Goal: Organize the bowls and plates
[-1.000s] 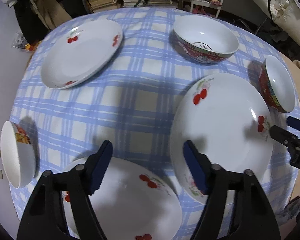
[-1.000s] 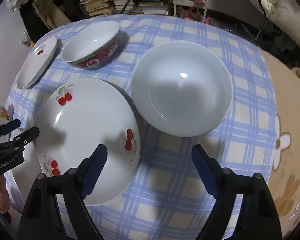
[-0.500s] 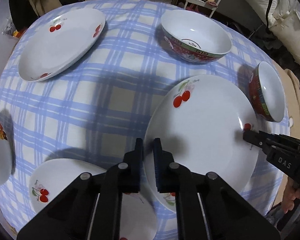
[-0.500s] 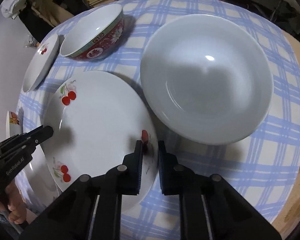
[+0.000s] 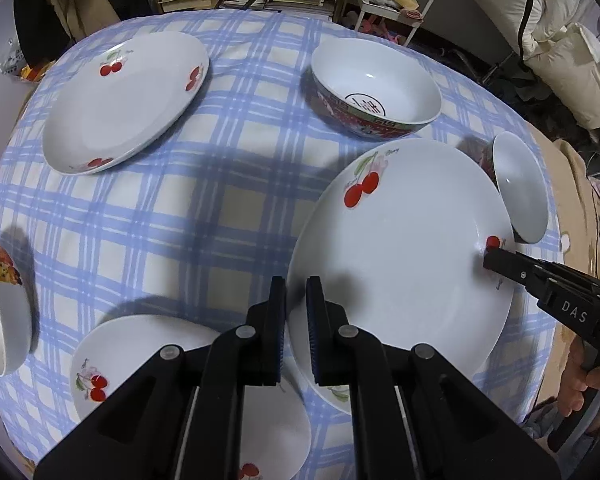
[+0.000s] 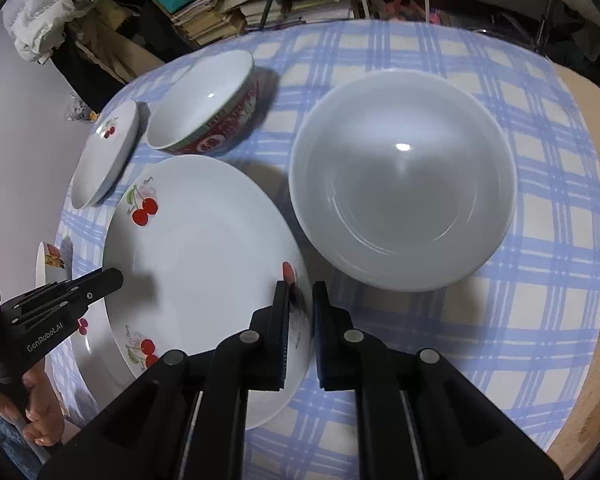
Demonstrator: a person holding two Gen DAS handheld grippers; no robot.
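Both grippers pinch one cherry plate (image 5: pixel 404 264) by opposite rims: left gripper (image 5: pixel 296 300) at lower centre, right gripper (image 6: pixel 300 304) likewise in its view. Nothing looks stacked yet; other plates (image 5: pixel 124 100) and bowls (image 5: pixel 374 86) sit apart on the table (image 5: pixel 228 208).

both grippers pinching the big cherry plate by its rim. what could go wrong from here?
1. The left gripper and right gripper hold only thin rim edges of the plate; uneven lifting could make it slip or tilt.
2. The white bowl sits very close; swinging the plate could knock it.
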